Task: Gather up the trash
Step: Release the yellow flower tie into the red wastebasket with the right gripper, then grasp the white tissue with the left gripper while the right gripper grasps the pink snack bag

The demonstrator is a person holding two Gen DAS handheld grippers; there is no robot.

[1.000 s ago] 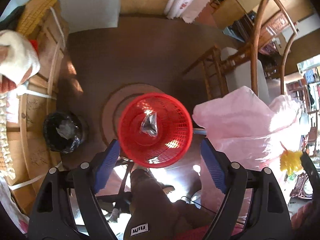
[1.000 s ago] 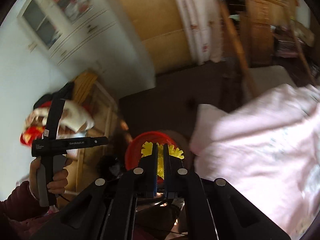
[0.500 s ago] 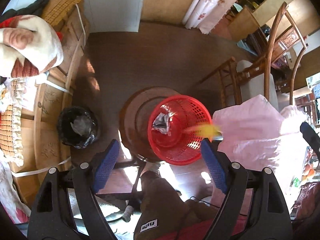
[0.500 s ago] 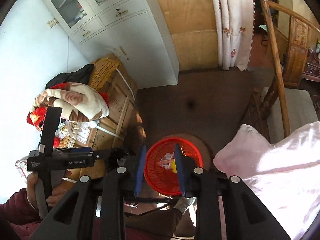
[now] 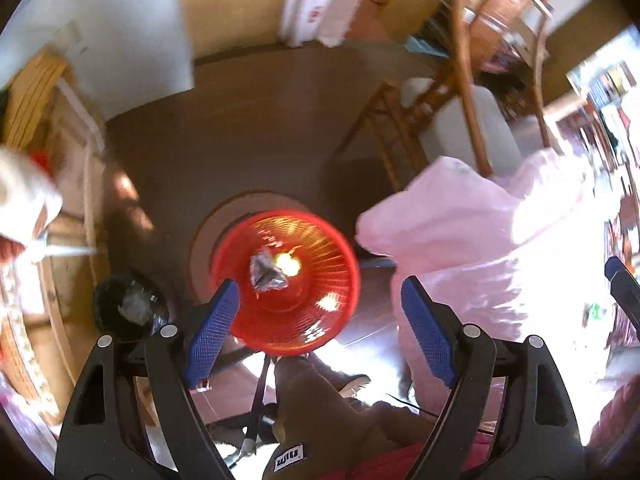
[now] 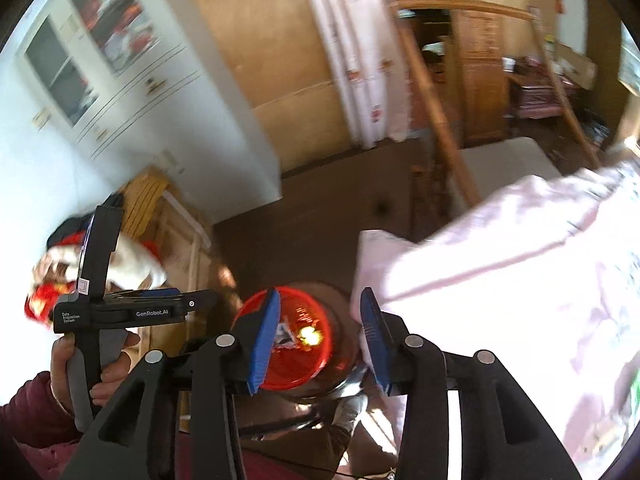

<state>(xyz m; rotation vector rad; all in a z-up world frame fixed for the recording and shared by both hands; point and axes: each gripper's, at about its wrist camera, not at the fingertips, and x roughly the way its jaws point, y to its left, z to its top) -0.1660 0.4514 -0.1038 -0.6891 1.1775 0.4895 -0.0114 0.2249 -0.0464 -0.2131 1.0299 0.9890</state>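
Note:
A red mesh basket (image 5: 286, 280) stands on a round stool below both grippers; it also shows in the right wrist view (image 6: 292, 344). Inside it lie a crumpled silver wrapper (image 5: 266, 274) and a yellow piece of trash (image 5: 290, 266), seen too in the right wrist view (image 6: 310, 336). My left gripper (image 5: 320, 328) is open and empty, high above the basket. My right gripper (image 6: 320, 340) is open and empty, also above the basket. The left gripper's handle (image 6: 100, 312) shows in the right wrist view.
A pink cloth-covered table (image 5: 480, 248) lies to the right. A black bin (image 5: 128, 308) with a liner stands on the floor at left, beside wooden crates (image 5: 72, 184). A wooden chair (image 5: 460, 120) stands behind. A white cabinet (image 6: 120, 80) lines the far wall.
My right gripper opened and let go of the yellow trash, which dropped into the red basket. Both grippers shifted slightly; the views are now blurred.

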